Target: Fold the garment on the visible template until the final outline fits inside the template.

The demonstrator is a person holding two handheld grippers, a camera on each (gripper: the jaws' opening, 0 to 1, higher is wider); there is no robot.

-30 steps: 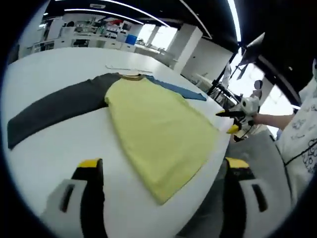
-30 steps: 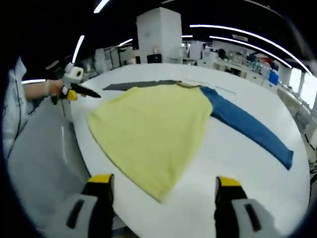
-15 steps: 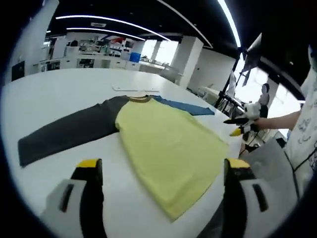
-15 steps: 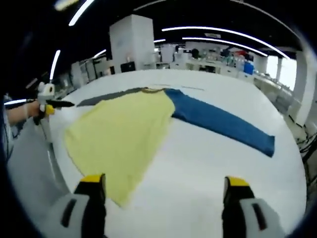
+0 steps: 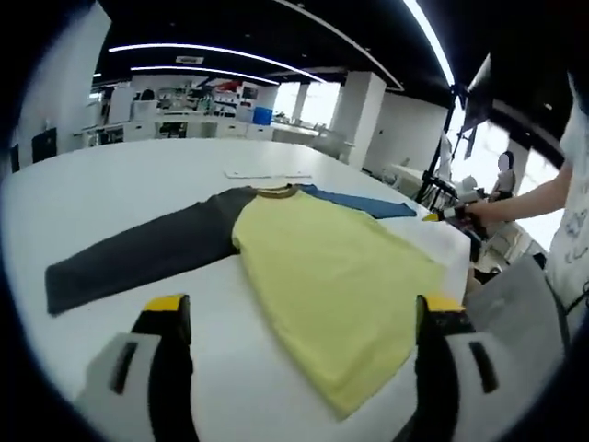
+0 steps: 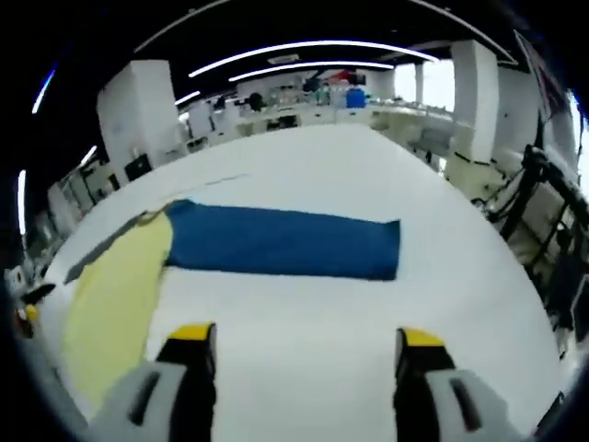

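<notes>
A long-sleeved shirt lies flat on the white table. Its body is yellow, one sleeve is dark grey and the other blue. My left gripper is open above the table's near side, short of the hem, holding nothing. My right gripper is also open and holds nothing, hovering over bare table in front of the blue sleeve, with the yellow body to its left. In the left gripper view the right gripper shows small at the table's far right edge, held by a hand.
A faint pale strip lies on the table just beyond the collar. A person's sleeve and a grey chair stand at the right edge. Benches and shelves line the back of the room.
The right gripper view has swung from the yellow body to the blue sleeve, which now lies straight ahead. The left gripper view has shifted a little. The shirt has not moved.
</notes>
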